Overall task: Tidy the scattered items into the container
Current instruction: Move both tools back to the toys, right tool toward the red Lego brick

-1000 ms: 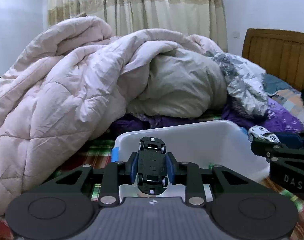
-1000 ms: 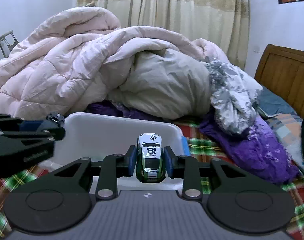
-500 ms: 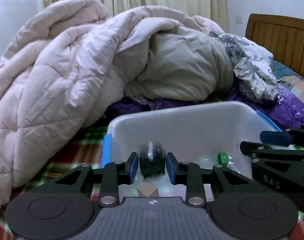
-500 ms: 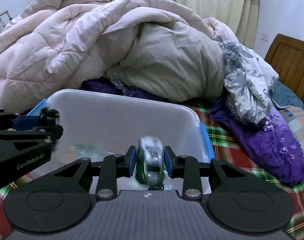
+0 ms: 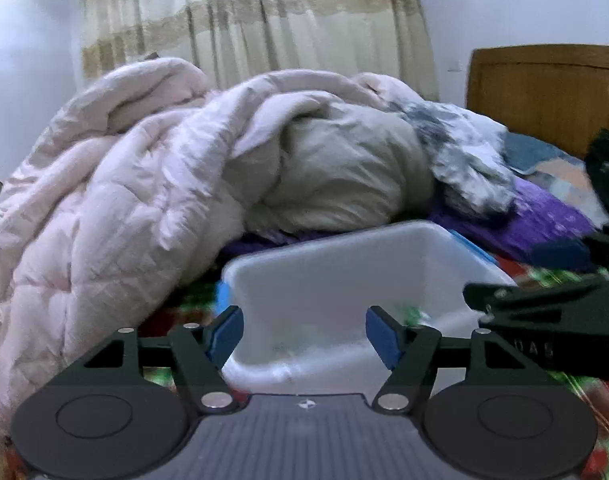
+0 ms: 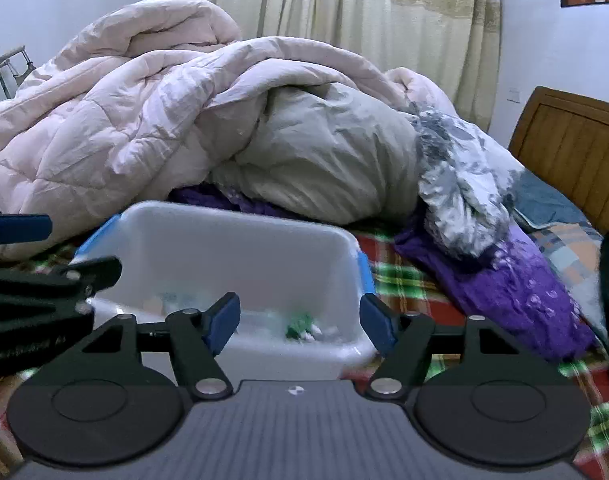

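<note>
While both jaws are opening with nothing between them, the left gripper (image 5: 304, 334) and right gripper (image 6: 300, 322) are hovering over the white rigid plastic tub (image 6: 240, 248); its small, light, hard contents are probably best pinched across their sides.

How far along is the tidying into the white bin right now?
Done: some small items, one of them green, already lie in the white bin. In hand: nothing; the left gripper and right gripper are opening, empty, over the bin. Left: no loose items show on the plaid bedspread here.
</note>
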Tool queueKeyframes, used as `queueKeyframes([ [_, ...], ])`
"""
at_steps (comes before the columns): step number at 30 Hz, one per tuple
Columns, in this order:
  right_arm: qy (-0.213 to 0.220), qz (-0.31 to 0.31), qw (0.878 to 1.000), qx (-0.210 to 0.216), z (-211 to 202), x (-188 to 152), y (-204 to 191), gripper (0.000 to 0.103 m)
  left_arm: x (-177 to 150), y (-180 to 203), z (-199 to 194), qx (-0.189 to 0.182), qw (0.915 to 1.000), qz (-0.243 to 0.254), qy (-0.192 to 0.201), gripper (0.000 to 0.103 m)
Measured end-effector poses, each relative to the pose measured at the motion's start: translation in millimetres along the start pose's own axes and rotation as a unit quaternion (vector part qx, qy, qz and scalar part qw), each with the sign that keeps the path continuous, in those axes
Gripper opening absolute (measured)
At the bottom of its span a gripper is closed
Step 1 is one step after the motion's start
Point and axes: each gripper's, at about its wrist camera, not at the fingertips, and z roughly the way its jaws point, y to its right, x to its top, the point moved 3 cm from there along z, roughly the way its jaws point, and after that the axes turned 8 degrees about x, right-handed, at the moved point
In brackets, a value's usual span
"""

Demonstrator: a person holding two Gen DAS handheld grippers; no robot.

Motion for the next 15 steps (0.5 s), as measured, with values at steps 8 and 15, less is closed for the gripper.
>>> queueKeyframes([
  [8,-0.018,0.006,1.000,0.009,-32.8,-44.2,5.9,0.070,-68.8,16.2,-20.3,-0.036,0.9975,0.021,-0.058,0.071],
  [15,-0.052,0.008,0.998,0.019,-52.6,-94.6,15.7,0.070,-123.8,-5.4,-9.3,-0.045,0.9932,0.036,-0.100,0.071],
])
